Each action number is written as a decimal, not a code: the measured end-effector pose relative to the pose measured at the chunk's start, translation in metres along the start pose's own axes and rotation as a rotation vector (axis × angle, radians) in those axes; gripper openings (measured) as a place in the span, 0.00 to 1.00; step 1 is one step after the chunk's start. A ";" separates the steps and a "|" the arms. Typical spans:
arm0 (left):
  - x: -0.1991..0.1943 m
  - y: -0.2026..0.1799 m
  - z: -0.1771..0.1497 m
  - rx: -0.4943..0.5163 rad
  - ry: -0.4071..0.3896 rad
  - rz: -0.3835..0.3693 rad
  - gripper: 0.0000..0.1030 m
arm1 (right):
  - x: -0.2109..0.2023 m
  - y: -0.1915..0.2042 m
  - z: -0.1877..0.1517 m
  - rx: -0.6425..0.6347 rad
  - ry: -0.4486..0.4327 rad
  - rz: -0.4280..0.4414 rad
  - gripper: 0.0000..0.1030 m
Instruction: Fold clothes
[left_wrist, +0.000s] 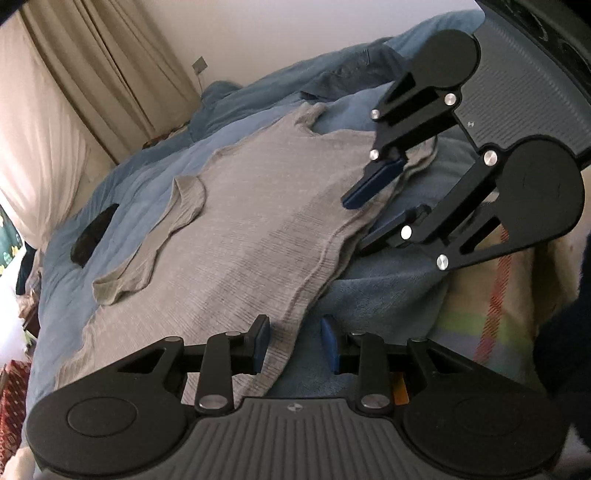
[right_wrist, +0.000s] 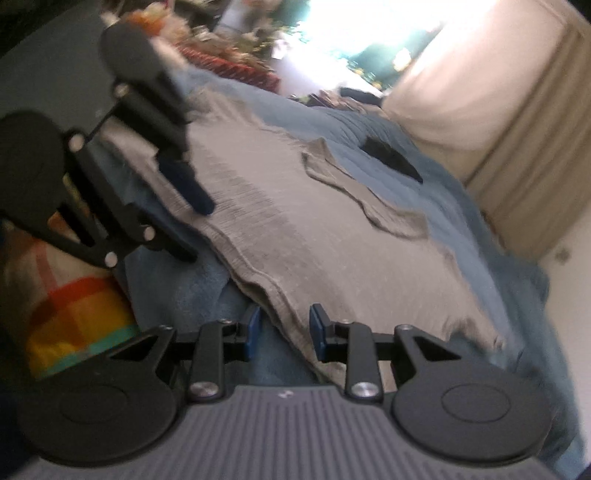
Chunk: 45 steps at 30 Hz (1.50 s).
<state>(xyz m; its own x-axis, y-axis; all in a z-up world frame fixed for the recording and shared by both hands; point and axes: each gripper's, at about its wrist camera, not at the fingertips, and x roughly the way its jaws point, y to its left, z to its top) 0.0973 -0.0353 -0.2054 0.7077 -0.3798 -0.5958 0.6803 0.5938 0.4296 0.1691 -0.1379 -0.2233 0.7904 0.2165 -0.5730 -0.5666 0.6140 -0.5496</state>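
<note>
A grey top (left_wrist: 258, 206) lies spread flat on the blue bed (left_wrist: 122, 192), one side at the bed's near edge. Both grippers, left (left_wrist: 295, 343) and right (right_wrist: 282, 328), straddle that side, jaws open. It looks soft, light, floppy; best pinched at that side's corners.

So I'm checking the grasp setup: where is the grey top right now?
The grey top lies spread flat on the blue bedspread, its near edge between the open jaws of both the left gripper and right gripper.

A blue blanket (left_wrist: 129, 184) is spread on the bed.
Cream curtains (left_wrist: 92, 74) are hung far off; a small black thing (left_wrist: 94, 236) is seen on the blanket.
</note>
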 end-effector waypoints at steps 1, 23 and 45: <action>0.002 0.000 0.000 0.004 -0.001 0.005 0.31 | 0.002 0.004 0.000 -0.027 -0.003 -0.009 0.30; -0.006 -0.001 -0.006 -0.054 0.017 -0.018 0.09 | -0.007 -0.010 -0.009 0.154 -0.012 0.088 0.09; -0.051 -0.005 -0.019 -0.478 -0.026 0.068 0.64 | -0.058 -0.020 -0.038 0.678 -0.014 -0.018 0.73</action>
<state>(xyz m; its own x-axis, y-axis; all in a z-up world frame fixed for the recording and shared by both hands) 0.0538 -0.0057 -0.1896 0.7561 -0.3427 -0.5576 0.4727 0.8752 0.1030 0.1256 -0.1917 -0.2019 0.8039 0.2088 -0.5569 -0.2858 0.9568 -0.0538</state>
